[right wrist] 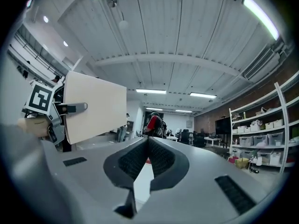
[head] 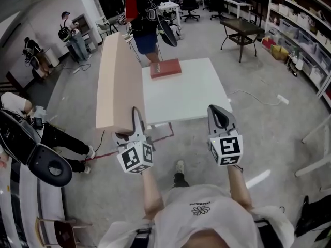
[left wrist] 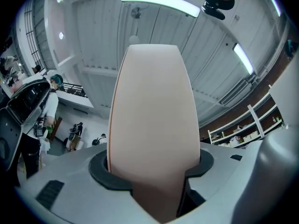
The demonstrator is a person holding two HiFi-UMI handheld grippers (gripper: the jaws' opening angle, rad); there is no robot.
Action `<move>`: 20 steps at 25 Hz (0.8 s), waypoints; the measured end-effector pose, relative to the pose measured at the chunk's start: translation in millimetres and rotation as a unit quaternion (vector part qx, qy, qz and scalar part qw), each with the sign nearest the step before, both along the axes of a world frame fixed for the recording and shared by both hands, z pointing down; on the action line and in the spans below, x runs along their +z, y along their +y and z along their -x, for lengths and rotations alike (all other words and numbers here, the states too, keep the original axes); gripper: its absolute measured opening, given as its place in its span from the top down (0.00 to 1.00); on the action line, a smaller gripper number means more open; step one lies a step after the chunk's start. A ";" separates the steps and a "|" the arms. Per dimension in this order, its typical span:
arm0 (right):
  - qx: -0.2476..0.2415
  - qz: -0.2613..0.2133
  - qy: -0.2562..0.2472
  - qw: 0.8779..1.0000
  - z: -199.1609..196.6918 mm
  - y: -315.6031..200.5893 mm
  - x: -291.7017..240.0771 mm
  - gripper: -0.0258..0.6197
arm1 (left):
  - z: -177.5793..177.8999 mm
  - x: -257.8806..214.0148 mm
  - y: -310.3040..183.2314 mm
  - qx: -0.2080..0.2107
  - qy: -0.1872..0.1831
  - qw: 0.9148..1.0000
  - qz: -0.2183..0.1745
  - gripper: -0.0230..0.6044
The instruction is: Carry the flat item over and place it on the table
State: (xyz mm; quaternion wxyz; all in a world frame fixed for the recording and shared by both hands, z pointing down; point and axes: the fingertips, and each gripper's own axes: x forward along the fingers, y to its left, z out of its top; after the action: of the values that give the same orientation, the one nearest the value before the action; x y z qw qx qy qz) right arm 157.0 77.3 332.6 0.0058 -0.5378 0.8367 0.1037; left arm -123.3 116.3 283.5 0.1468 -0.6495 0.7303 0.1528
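Note:
My left gripper (head: 136, 119) is shut on the near end of a long, flat beige board (head: 118, 79), held on edge and pointing away over the floor. The left gripper view shows the board (left wrist: 152, 120) filling the gap between both pads, rising toward the ceiling. My right gripper (head: 220, 113) is level with it to the right, empty, with its jaws together at the tips (right wrist: 148, 141). From the right gripper view the board (right wrist: 96, 104) and the left gripper (right wrist: 46, 111) show at the left. The white table (head: 191, 94) lies just ahead between the grippers.
A reddish-brown flat block (head: 165, 67) lies at the table's far edge. A person in red and black (head: 139, 14) stands behind it. A dark side table (head: 242, 27), storage shelves (head: 305, 40) at the right, seated people (head: 57, 138) at the left.

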 end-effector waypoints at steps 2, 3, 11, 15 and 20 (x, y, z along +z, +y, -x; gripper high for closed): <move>0.006 -0.002 0.008 1.000 12.8 -30.5 -4.7 0.94 | 9.4 -3.9 -32.5 0.004 0.001 1.000 0.000 0.50; 0.007 -0.002 0.011 1.000 19.2 -47.0 -7.6 0.94 | 13.5 -7.0 -49.5 0.005 0.002 1.000 0.000 0.50; 0.021 -0.008 0.019 1.000 85.3 -187.3 -25.8 0.94 | 62.2 -29.3 -182.6 0.027 -0.032 0.999 -0.015 0.50; 0.021 -0.014 0.020 0.999 114.7 -240.3 -22.5 0.94 | 85.4 -23.4 -233.1 0.038 -0.037 0.998 -0.017 0.50; 0.025 -0.009 0.025 0.999 154.0 -303.8 -29.8 0.94 | 123.2 -31.2 -299.4 0.044 -0.030 0.998 -0.020 0.50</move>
State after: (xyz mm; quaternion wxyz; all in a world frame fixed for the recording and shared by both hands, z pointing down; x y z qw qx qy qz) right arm 3.0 -226.5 302.8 -0.0128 -0.5554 0.8220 0.1251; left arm -246.5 -183.1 252.3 0.1747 -0.6820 0.6933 0.1541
